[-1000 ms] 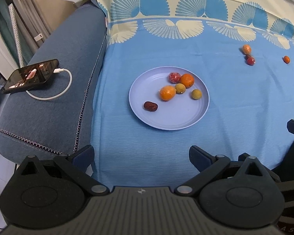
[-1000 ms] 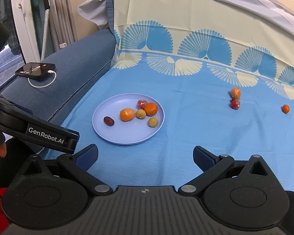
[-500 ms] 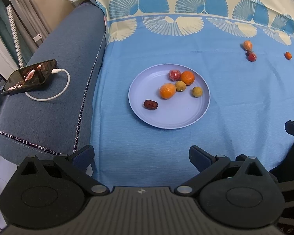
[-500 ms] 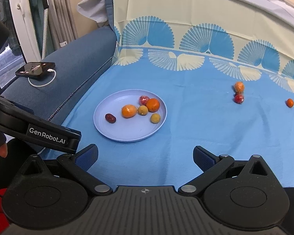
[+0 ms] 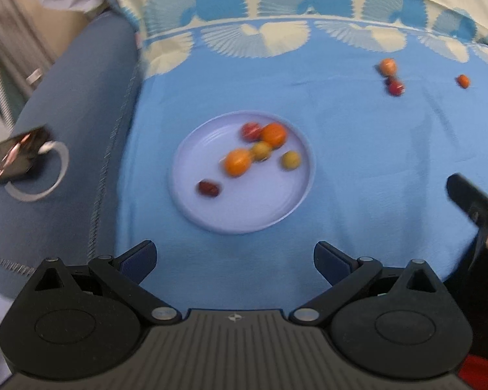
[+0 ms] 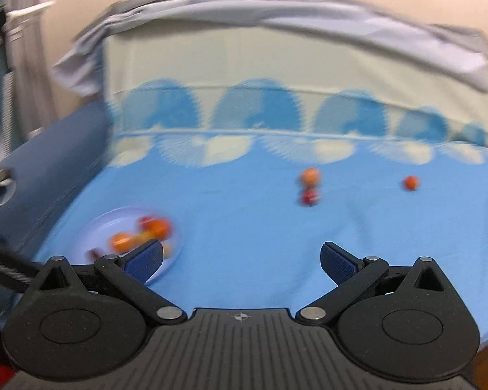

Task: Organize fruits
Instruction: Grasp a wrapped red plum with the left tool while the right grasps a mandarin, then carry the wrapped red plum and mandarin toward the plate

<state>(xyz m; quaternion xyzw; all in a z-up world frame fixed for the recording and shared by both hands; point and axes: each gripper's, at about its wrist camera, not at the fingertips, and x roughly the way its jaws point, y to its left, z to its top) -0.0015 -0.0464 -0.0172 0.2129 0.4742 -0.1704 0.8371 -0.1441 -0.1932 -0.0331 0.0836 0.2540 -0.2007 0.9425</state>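
Note:
A lilac plate (image 5: 211, 217) lies on the blue cloth and holds several small fruits: two oranges (image 5: 237, 162), two yellow-green ones, a red one and a dark date. It also shows in the right wrist view (image 6: 97, 227), low left. Three loose fruits lie farther back right: an orange-pink one (image 6: 310, 176), a red one (image 6: 309, 197) touching it, and a small orange one (image 6: 410, 182). My left gripper (image 5: 234, 256) is open and empty, just short of the plate. My right gripper (image 6: 242, 258) is open and empty, well short of the loose fruits.
A phone (image 5: 13, 156) on a white cable lies on the grey-blue sofa arm at the left. The cream and blue patterned cloth rises up the backrest behind. The right gripper's body (image 5: 478, 208) shows at the right edge of the left wrist view.
My right gripper has swung right and forward, so the plate slid to its lower left and the loose fruits came toward centre. My left gripper shifted slightly. Both views are motion-blurred.

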